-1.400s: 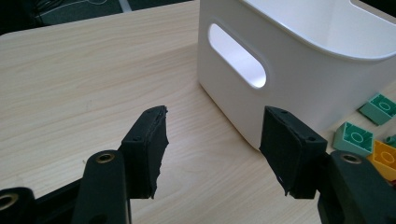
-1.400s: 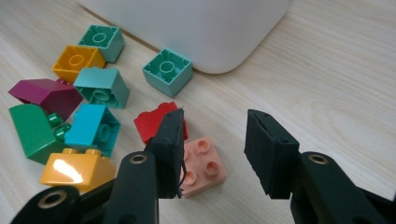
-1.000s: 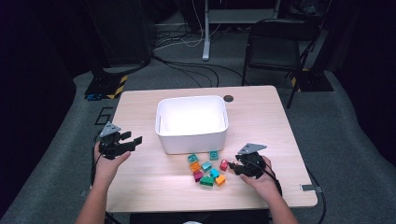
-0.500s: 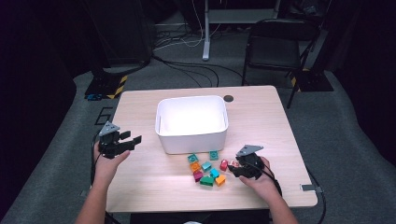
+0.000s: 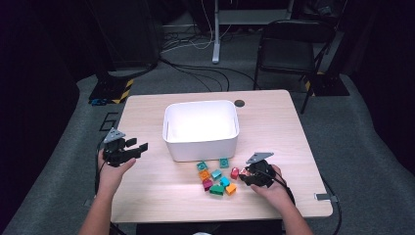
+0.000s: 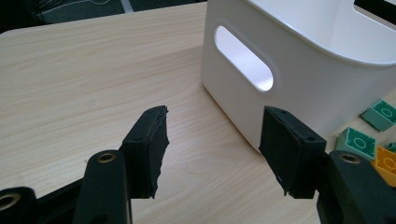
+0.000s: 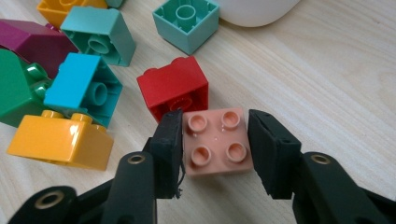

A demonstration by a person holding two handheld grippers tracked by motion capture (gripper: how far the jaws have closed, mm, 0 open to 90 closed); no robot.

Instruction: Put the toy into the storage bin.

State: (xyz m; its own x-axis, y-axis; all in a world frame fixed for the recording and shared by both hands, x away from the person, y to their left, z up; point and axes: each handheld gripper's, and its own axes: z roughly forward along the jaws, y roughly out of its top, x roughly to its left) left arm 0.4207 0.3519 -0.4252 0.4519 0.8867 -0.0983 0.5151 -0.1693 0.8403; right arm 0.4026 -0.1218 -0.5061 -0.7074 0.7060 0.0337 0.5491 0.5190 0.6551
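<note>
A pile of several toy bricks (image 5: 215, 178) lies in front of the white bin (image 5: 200, 147). My right gripper (image 7: 215, 123) has just been closing, and its pads now press both sides of a pink brick (image 7: 215, 142) that rests stud-side up on the table. A red brick (image 7: 175, 86) sits just beyond it. Yellow (image 7: 60, 140), blue (image 7: 84, 88) and teal (image 7: 187, 21) bricks lie further off. In the high view the right gripper (image 5: 247, 177) sits at the pile's right edge. My left gripper (image 6: 212, 126) is open and holds nothing, hovering left of the bin (image 6: 299, 70).
The wooden table (image 5: 147, 196) has a small black round inset (image 5: 239, 103) behind the bin. A black chair (image 5: 288, 49) and cables stand on the floor beyond the far edge. Bare tabletop lies left of the bin.
The right gripper has edged slightly left toward the bricks, and its jaws have closed in around the pink brick. The left gripper has stayed put.
</note>
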